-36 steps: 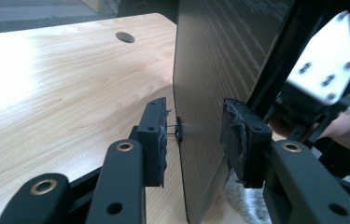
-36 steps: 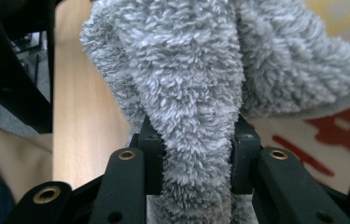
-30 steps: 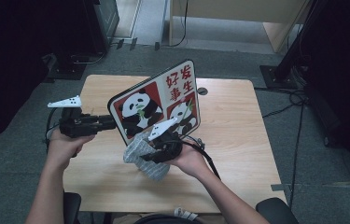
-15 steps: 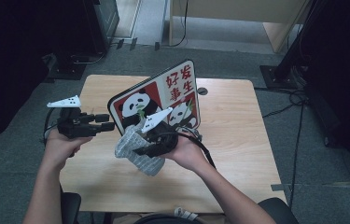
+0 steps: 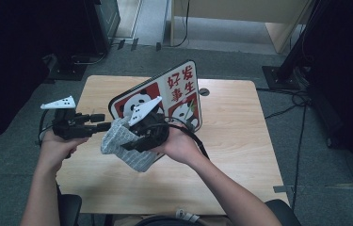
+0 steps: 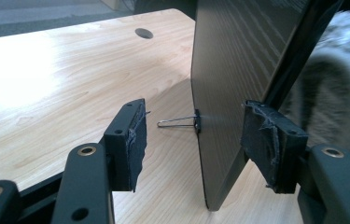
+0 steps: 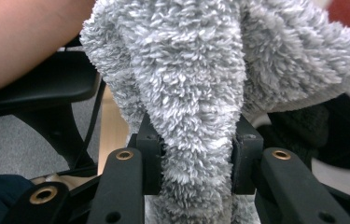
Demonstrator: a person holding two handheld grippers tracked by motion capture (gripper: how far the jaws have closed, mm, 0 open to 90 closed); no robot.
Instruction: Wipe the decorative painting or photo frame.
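Grey fluffy cloth [image 5: 126, 145] hangs above the table [image 5: 240, 136], pinched in the right gripper [image 7: 195, 163] fingers; the left gripper [image 6: 196, 140] fingers have just spread around the panda board [image 5: 183, 96] edge, so wiping can begin.

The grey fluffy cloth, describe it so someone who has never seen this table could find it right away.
Start at the wooden table and find the upright panda board on it. Just in front of that board, lifted off the tabletop, the grey fluffy cloth hangs bunched in the right hand-held gripper. It is the one soft, shaggy thing among hard boards and black tools.
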